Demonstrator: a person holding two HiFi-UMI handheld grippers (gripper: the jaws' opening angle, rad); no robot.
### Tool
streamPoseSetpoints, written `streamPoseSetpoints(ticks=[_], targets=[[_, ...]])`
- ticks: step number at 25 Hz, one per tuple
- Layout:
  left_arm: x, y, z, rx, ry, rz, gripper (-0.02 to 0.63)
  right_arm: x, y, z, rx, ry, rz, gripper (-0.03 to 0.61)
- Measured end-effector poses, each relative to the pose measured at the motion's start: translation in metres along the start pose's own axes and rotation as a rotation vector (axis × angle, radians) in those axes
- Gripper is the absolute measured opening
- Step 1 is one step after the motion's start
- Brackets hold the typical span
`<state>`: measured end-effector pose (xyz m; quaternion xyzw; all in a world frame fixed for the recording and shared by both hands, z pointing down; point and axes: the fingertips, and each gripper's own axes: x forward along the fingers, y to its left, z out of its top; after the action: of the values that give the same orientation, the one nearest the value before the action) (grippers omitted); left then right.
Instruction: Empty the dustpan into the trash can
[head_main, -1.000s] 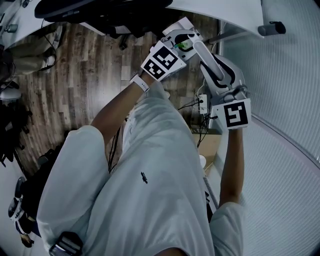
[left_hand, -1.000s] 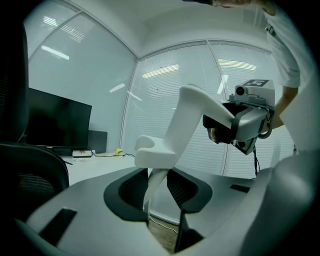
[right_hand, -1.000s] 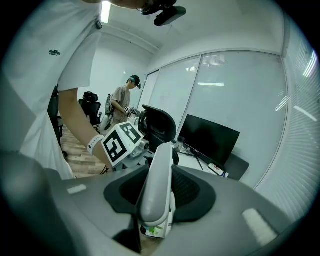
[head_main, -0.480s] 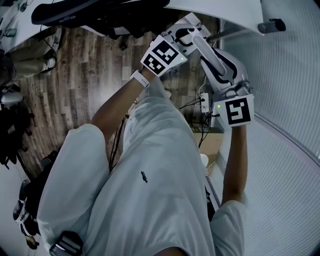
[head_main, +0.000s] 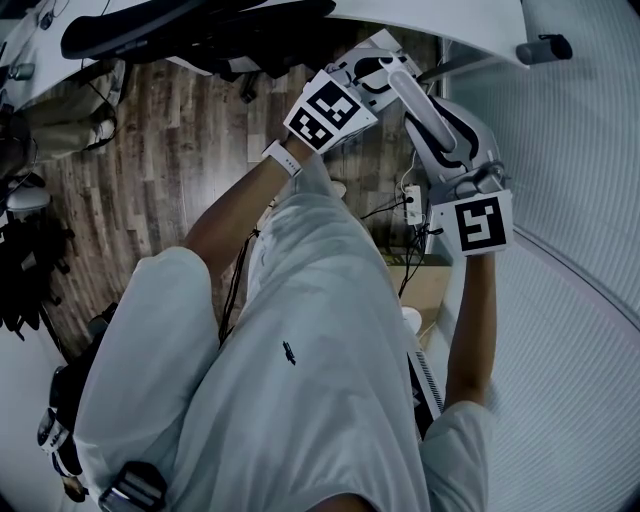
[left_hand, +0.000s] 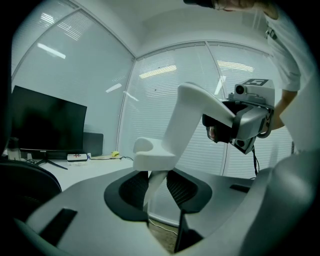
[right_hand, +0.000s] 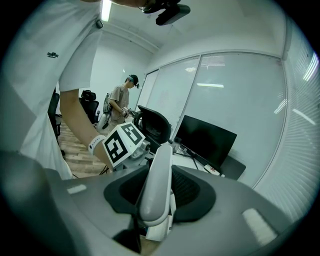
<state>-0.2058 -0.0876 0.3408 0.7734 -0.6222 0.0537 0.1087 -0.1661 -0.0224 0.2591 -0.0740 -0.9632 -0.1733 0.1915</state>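
Barely anything has shifted: your left gripper (left_hand: 157, 197) and right gripper (right_hand: 152, 200) sit only slightly higher in the head view than 1 second ago. Your left fingers are clenched on a thin edge of the white plastic dustpan with the long curved handle (left_hand: 187, 120). Your right fingers are clamped around that handle's grey end, so the dustpan hangs in the air between the 2 sets of fingers. Below both lies the dark wood-plank floor (head_main: 170, 150) with a white power strip (head_main: 408, 205). Past your left fingers stand a black monitor (left_hand: 47, 125) on a white desk (left_hand: 95, 167) and white slatted blinds (left_hand: 165, 75).
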Motion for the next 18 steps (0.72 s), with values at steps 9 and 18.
streamPoseSetpoints(ticks=[9,18], targets=[[0.008,-0.016,0.001,0.021,0.019,-0.033,0.12,-0.017,-0.003,-0.006,0.044,-0.016,-0.039,0.143],[0.024,-0.042,0.002,0.047,0.038,-0.089,0.118,-0.04,-0.003,-0.017,0.05,-0.006,-0.092,0.143]])
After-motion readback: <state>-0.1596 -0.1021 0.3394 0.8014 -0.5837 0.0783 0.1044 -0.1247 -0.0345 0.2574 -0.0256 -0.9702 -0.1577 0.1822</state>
